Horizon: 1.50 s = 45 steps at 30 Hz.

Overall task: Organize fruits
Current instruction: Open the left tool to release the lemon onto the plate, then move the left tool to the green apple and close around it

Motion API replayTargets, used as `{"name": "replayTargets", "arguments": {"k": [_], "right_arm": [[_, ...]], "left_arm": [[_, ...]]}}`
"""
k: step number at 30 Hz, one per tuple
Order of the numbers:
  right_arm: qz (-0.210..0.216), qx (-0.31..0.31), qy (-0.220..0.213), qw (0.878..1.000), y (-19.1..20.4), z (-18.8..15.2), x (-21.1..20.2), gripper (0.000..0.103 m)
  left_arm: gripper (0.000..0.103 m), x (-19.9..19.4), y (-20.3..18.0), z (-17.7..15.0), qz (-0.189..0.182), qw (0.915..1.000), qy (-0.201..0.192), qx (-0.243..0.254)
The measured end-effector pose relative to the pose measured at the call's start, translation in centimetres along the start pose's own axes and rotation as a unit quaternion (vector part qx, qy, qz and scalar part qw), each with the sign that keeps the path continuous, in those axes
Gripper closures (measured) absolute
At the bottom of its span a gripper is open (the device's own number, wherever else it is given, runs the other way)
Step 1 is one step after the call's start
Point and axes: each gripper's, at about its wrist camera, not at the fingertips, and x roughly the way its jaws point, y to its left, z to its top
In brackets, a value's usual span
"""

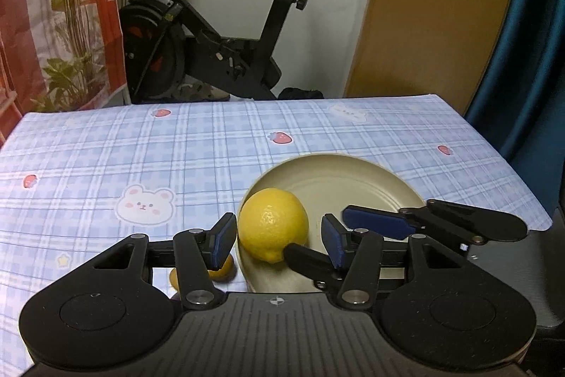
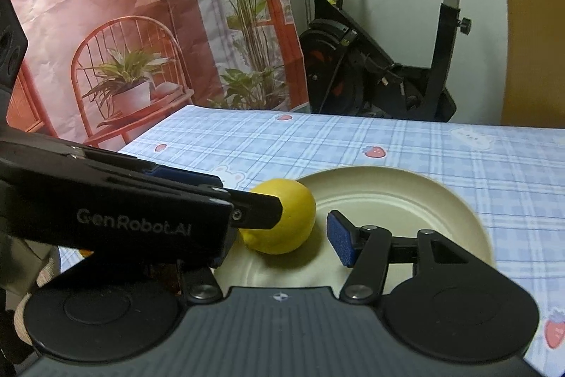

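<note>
Fingers of left gripper [image 1: 279,237] open around lemon [image 1: 272,224] on plate [image 1: 339,172], lower centre; right gripper [image 1: 353,232] open alongside. Lemon just placed, judging; next: back off, fetch orange fruit [image 1: 220,271] on desk [image 1: 141,147].

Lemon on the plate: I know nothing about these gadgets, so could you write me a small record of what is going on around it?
Lemon: yellow, whole, lying on the plate by its rim
Plate: cream, round, otherwise bare
Left tool: open, its fingers either side of the lemon, not squeezing
Right tool: open, reaching in from the side, one finger at the lemon's end
Other fruit: small, orange-yellow, beside the plate, mostly hidden
Surface: table with blue checked cloth
</note>
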Motion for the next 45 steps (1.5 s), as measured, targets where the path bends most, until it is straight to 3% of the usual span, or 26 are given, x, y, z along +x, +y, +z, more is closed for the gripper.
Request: {"name": "replayTargets", "arguments": {"k": [21, 36, 45], "right_arm": [[-0.025, 0.020, -0.024, 0.999, 3.1, -1.6, -8.2, 0.044], [-0.008, 0.019, -0.029, 0.999, 5.9, -5.7, -13.6, 0.044], [0.014, -0.002, 0.009, 1.000, 7.5, -7.7, -13.3, 0.044]], "left_arm": [[0.046, -7.6, -1.0, -2.3, 0.065, 0.9978, -0.015, 0.006], [0.046, -13.7, 0.4, -8.7, 0.059, 0.9969, -0.048, -0.019], [0.046, -14.2, 2.4, -11.6, 0.077, 0.9951, -0.046, -0.040]]}}
